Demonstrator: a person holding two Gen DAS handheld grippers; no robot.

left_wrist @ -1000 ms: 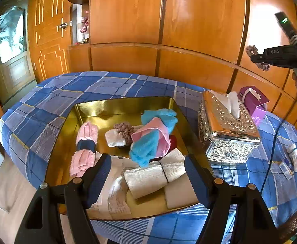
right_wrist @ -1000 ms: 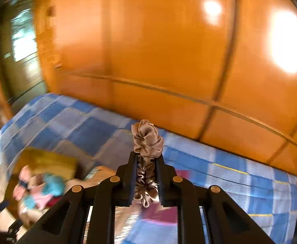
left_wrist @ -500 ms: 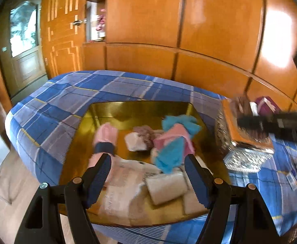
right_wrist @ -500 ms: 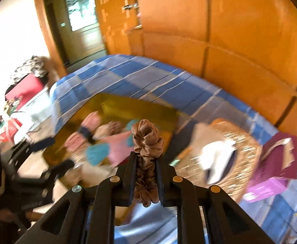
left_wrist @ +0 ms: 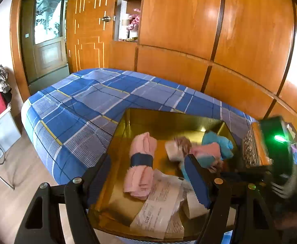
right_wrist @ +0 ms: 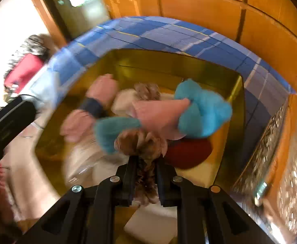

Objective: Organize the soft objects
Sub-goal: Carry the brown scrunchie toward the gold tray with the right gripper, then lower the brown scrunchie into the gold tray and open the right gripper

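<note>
Since the earlier frame, the right gripper point(right_wrist: 144, 162) has swung down over the gold tray point(right_wrist: 168, 61), its jaws clamped on the brown scrunchie point(right_wrist: 142, 142). This scrunchie hangs above the tray's near half, over the soft pile beside the blue-and-pink cloth point(right_wrist: 168, 113), likely for release there. Pose: pitched steeply downward. The left gripper point(left_wrist: 148, 181) stands wide and empty at the tray's near edge, straddling the pink rolled towel point(left_wrist: 141, 162).

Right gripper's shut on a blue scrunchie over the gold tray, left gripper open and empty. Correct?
Not quite: the scrunchie is brownish-beige, not blue, as the right wrist view shows. The rest holds: the right gripper is shut on it over the gold tray, and the left gripper is open and empty.
</note>
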